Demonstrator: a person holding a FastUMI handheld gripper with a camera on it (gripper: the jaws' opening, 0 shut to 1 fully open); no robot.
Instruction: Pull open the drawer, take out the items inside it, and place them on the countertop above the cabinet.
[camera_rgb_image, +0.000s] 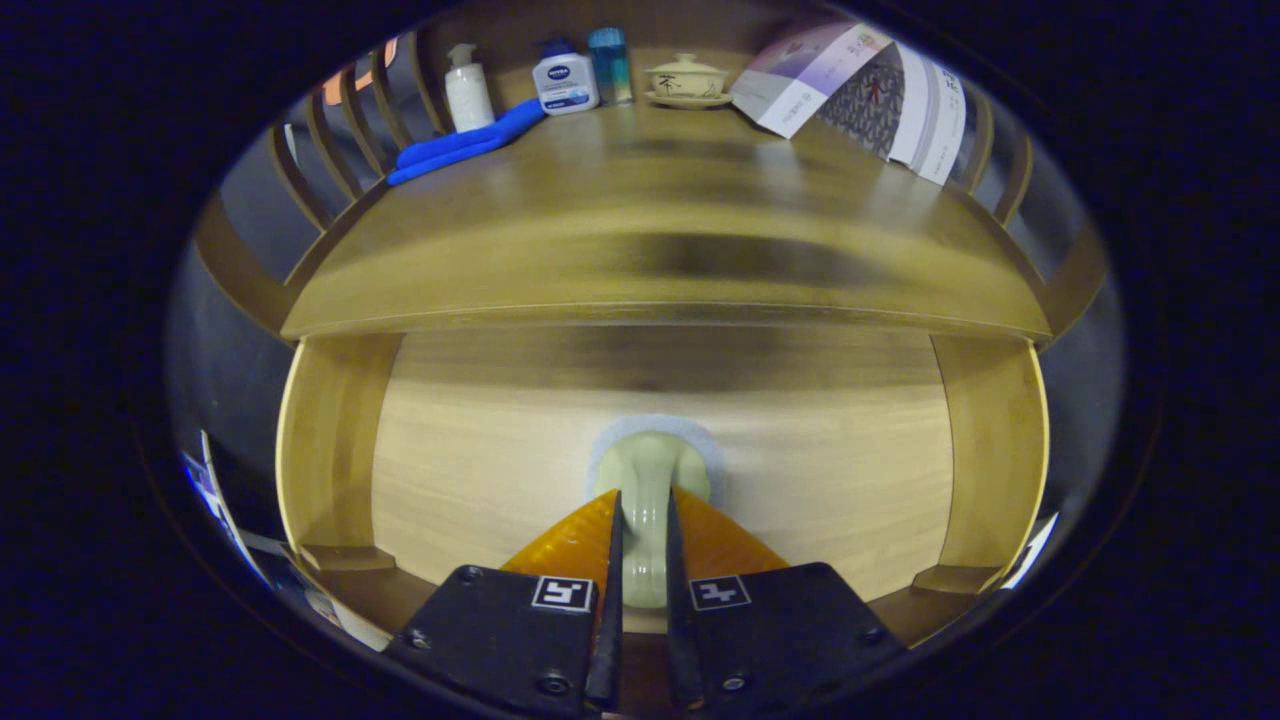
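Observation:
A pale green knob (645, 478) sticks out from the light wooden drawer front (480, 470). My gripper (643, 520) is shut on this knob, with one finger pressing on each side of its stem. The drawer front sits just under the overhanging wooden countertop (650, 230). The inside of the drawer is hidden.
At the back of the countertop stand a white pump bottle (468, 92), a white tube (565, 80), a blue bottle (610, 65) and a lidded tea bowl (686, 80). A blue cloth (465, 145) lies at the left, folded booklets (860, 90) at the right. Curved wooden rails edge both sides.

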